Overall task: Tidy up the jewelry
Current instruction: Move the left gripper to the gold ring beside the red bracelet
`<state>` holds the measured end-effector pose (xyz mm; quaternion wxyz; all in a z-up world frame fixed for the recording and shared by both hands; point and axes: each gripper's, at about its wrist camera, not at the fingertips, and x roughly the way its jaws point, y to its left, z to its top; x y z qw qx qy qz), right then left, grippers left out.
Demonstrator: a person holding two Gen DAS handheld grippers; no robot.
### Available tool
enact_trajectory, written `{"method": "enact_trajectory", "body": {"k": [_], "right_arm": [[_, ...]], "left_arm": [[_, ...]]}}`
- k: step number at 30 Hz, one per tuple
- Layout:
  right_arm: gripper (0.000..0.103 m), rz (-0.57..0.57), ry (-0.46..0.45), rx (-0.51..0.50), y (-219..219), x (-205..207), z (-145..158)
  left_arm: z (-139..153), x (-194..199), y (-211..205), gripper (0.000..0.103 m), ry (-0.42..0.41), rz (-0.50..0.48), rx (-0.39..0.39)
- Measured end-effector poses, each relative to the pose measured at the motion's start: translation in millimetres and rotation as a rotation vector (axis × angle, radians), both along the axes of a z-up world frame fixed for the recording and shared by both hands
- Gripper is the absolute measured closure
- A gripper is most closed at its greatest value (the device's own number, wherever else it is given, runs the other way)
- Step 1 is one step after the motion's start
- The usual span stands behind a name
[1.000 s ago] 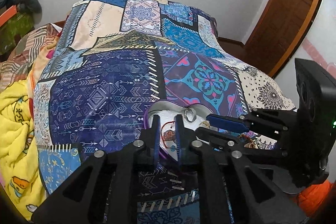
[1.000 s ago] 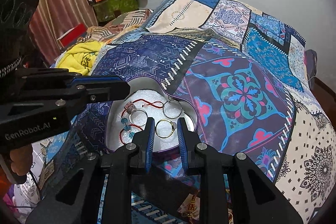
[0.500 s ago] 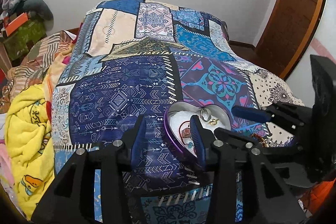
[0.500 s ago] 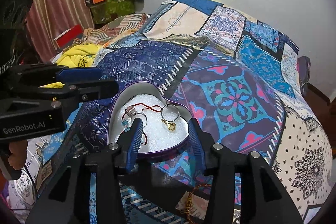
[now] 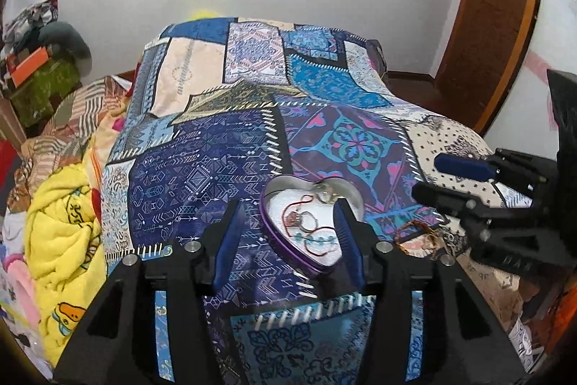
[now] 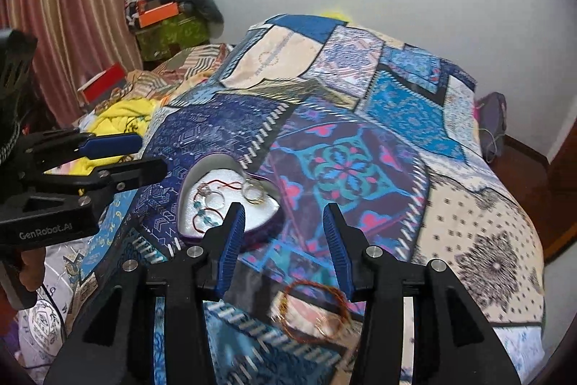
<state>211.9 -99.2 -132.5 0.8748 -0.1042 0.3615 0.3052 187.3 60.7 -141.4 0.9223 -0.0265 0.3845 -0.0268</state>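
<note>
Jewelry tin (image 6: 230, 201), left gripper (image 6: 108, 154) marked "GenRobot.AI"

Left gripper (image 5: 288, 233): jaws spread wide, nothing between the blue pads (image 5: 229, 240), tilted downward. Right gripper (image 6: 283, 237): jaws likewise spread wide and empty, tilted downward. Both are held side by side, near each other, fingers aimed the same way. The left hand (image 6: 30, 271) is partly visible on its handle.
</note>
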Motion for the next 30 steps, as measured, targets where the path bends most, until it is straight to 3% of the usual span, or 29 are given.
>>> {"method": "enact_trajectory", "body": {"k": [12,27,30], "right_arm": [[0.062,-0.134,0.033,0.019,-69.3,-10.8,10.4],[0.062,-0.172,0.169,-0.020,-115.5,-21.7,-34.3],[0.062,-0.156,0.191,-0.022,-117.2,-24.1,-44.9]], "left_arm": [[3.5,-10.6,-52.7,0.042,0.027,-0.107,0.034],[-53.8,1.9,-113.1,0.042,0.186,-0.253,0.022],[-62.4,3.3,-124.3,0.055,0.200,-0.293,0.024]]}}
